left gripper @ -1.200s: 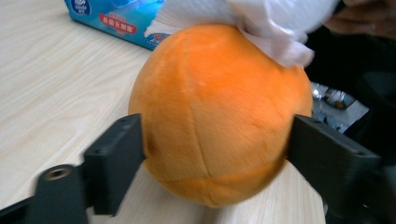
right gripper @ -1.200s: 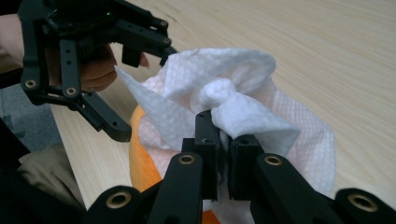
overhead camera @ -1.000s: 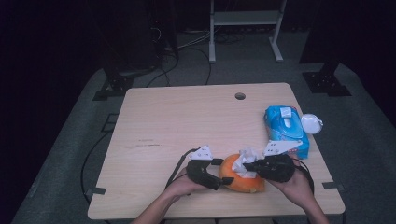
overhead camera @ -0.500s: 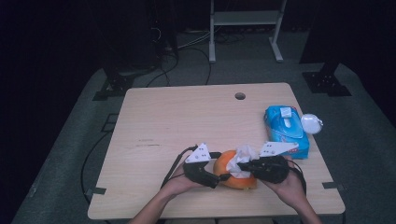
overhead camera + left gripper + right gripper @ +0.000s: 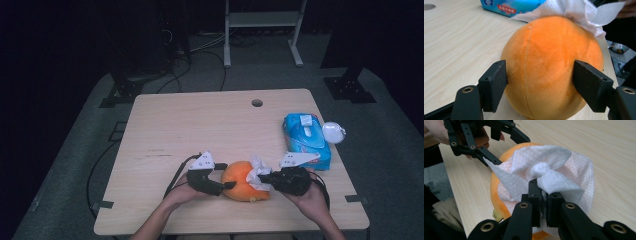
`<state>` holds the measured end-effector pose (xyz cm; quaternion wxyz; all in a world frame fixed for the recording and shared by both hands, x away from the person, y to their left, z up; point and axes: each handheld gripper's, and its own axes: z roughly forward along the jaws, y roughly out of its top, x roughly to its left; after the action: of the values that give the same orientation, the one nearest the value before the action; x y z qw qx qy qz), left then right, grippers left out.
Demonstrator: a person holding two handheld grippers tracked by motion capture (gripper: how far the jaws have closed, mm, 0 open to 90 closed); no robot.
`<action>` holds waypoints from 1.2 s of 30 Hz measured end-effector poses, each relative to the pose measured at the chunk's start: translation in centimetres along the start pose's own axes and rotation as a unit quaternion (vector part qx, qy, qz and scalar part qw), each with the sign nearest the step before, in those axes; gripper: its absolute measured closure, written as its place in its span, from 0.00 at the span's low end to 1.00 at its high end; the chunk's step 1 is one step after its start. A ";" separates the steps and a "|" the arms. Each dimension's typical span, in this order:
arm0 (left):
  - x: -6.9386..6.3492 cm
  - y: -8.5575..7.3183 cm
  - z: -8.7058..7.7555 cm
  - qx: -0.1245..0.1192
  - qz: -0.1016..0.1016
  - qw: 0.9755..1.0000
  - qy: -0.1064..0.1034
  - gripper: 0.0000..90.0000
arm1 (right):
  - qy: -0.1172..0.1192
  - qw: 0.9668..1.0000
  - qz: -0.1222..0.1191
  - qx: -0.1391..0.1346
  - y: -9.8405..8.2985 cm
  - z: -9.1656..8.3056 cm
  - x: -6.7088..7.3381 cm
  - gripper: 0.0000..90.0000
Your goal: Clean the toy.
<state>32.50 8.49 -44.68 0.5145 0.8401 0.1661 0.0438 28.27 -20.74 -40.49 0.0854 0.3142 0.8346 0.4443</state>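
Note:
An orange plush ball (image 5: pixel 242 179) lies near the table's front edge. My left gripper (image 5: pixel 227 186) comes at it from the left. In the left gripper view the ball (image 5: pixel 554 62) sits between the two black pads (image 5: pixel 495 85), which touch its sides. The jaws have just been closing on it. My right gripper (image 5: pixel 263 176) comes from the right and is shut on a bunched white paper tissue (image 5: pixel 257 167). In the right gripper view the tissue (image 5: pixel 549 170) drapes over the ball's top (image 5: pixel 495 192), its twisted middle pinched in the gripper (image 5: pixel 543 192).
A blue tissue pack (image 5: pixel 306 137) lies at the table's right edge with a small white round object (image 5: pixel 333 132) beside it. The wooden table (image 5: pixel 190 125) has a cable hole (image 5: pixel 257 103) near its far edge. The front edge is close below both hands.
The left gripper has shifted a little and its jaws have closed round the ball. The ball and tissue sit slightly farther left than a second ago. The right gripper keeps its hold.

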 end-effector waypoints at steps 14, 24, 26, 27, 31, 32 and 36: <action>0.3 -0.6 -0.1 0.001 -0.005 1.000 -0.016 0.30 | -0.010 1.000 0.009 0.025 -0.9 -0.5 -1.2 0.93; 0.1 -0.7 0.0 0.006 -0.001 1.000 -0.026 0.26 | -0.012 0.999 -0.014 0.033 -0.9 -0.3 -0.8 0.93; 0.1 -0.7 0.1 0.005 -0.002 1.000 -0.026 0.26 | -0.012 0.999 -0.003 0.035 -1.2 -0.2 -1.2 0.93; 0.1 -0.7 0.1 0.005 -0.002 1.000 -0.026 0.25 | -0.012 0.999 -0.003 0.035 -1.2 -0.2 -1.2 0.93; -0.1 -0.6 0.2 0.005 0.001 1.000 -0.031 0.24 | 0.002 1.000 -0.010 0.003 -0.5 -0.7 -0.5 0.93; -0.3 -0.5 0.3 0.004 0.006 0.999 -0.031 0.24 | 0.022 0.999 -0.021 -0.010 -0.1 -0.8 0.2 0.93; -0.4 -0.5 0.3 0.002 0.004 0.999 -0.033 0.24 | 0.016 0.999 -0.027 0.006 -0.3 -0.2 0.2 0.93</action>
<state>32.12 8.32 -45.23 0.5180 0.8426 0.1460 0.0178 27.92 -20.86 -40.58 0.0824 0.2848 0.8469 0.4415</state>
